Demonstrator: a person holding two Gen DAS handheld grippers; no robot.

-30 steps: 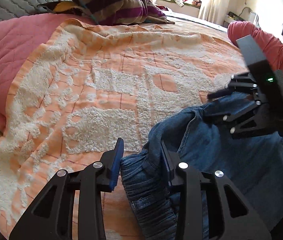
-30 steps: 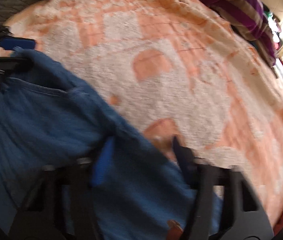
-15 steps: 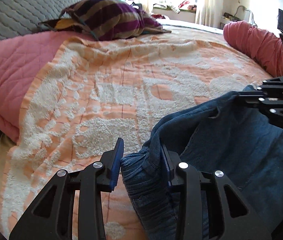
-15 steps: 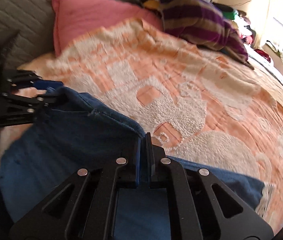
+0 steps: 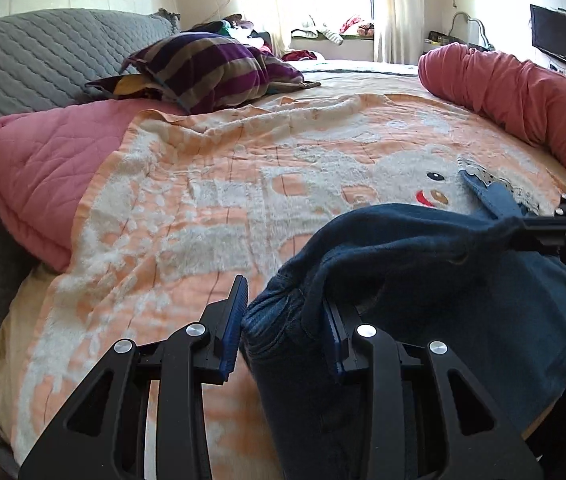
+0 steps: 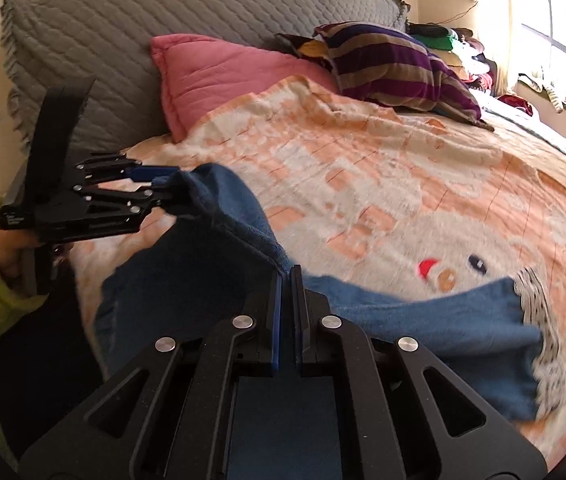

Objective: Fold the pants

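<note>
Left tongs (image 5: 283, 320) are gripping a thick bunched edge of the jeans (image 5: 423, 300), while right tongs (image 6: 286, 308) are pinching shut on a thin fold of the same cloth, the fabric hanging taut between the two. Beyond them one leg (image 6: 463, 320) is trailing flat across the blanket (image 5: 203, 208) on the bed, its frayed hem lying near the bear's face. Farther back a pink pillow (image 6: 219, 72), a striped cushion (image 5: 211, 64) and a red bolster (image 5: 515, 92) are sitting at the bed's edges.
</note>
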